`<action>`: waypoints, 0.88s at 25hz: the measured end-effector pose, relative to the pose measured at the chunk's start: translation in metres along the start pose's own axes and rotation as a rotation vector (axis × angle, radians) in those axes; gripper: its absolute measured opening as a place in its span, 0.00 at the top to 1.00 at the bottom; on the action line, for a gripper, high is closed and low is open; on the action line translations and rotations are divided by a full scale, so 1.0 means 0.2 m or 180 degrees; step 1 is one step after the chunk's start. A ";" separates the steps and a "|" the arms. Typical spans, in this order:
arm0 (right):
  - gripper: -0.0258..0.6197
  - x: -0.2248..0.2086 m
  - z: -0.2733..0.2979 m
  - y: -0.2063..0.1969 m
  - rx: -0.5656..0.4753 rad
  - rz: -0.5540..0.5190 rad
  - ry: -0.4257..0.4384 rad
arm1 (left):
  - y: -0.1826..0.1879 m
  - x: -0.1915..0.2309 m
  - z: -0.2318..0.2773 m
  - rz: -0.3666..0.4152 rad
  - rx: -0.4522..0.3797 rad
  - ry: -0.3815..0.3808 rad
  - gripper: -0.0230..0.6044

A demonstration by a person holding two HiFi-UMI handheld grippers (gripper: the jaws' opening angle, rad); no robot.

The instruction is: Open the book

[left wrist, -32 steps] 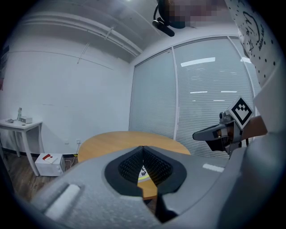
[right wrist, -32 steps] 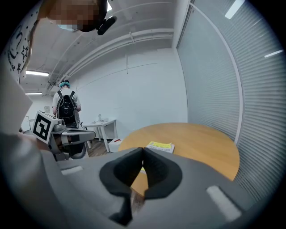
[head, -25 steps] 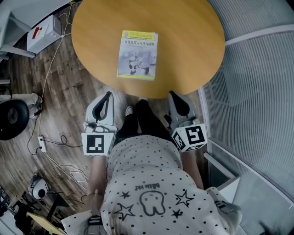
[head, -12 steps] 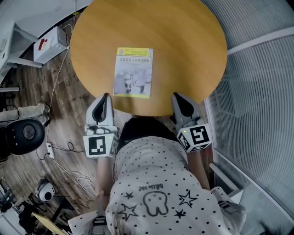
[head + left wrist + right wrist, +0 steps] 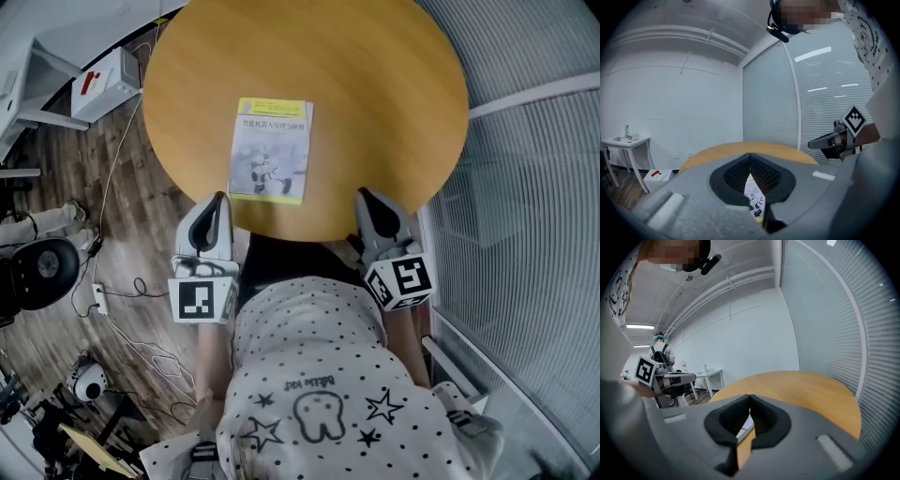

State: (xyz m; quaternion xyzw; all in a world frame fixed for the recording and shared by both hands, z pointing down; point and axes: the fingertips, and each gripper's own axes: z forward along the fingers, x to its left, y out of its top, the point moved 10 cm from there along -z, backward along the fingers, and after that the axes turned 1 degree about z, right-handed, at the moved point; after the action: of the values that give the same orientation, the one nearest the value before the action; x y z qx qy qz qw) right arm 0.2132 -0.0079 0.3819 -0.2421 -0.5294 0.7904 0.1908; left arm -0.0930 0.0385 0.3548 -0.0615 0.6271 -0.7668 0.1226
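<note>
**Both grippers at the worktop's rim, book untouched**

Over the last second the left gripper (image 5: 218, 199) and right gripper (image 5: 367, 195) had advanced from short of the round worktop (image 5: 394, 84) to its near rim, so the approach looked nearly done. The book (image 5: 271, 150) lay closed and flat near that rim, between the two and apart from both. Only the gripper views showed each pair of jaws shut tip to tip on nothing; only the head view showed the whole cover
</note>
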 end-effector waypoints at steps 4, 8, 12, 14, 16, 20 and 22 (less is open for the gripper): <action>0.95 -0.01 0.00 0.00 -0.0054 0.0029 -0.0046 | -0.03 -0.04 0.02 0.0206 0.0104 -0.0193 0.95; 0.95 -0.03 -0.02 0.01 -0.0092 0.0032 -0.0089 | -0.06 -0.12 0.13 0.0694 0.0260 -0.0656 0.91; 0.96 -0.04 -0.03 0.01 -0.0072 0.0060 -0.0149 | -0.19 -0.22 0.25 0.1325 0.0639 -0.1193 0.79; 0.95 -0.05 -0.03 0.01 -0.0042 0.0060 -0.0164 | -0.25 -0.27 0.31 0.1557 0.0830 -0.1432 0.78; 0.95 -0.06 -0.05 0.01 -0.0021 0.0064 -0.0201 | -0.32 -0.32 0.35 0.1656 0.1025 -0.1638 0.76; 0.95 -0.08 -0.09 0.00 0.0033 0.0085 -0.0276 | -0.48 -0.40 0.42 0.1749 0.1341 -0.1933 0.68; 0.95 -0.09 -0.11 -0.01 0.0087 0.0092 -0.0298 | -0.55 -0.43 0.46 0.1830 0.1442 -0.2054 0.65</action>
State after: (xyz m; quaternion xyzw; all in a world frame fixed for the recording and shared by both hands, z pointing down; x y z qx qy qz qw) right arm 0.2404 -0.0007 0.3805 -0.2098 -0.5233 0.8107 0.1577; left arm 0.0003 -0.0062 0.4868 -0.0922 0.3660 -0.7609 0.5278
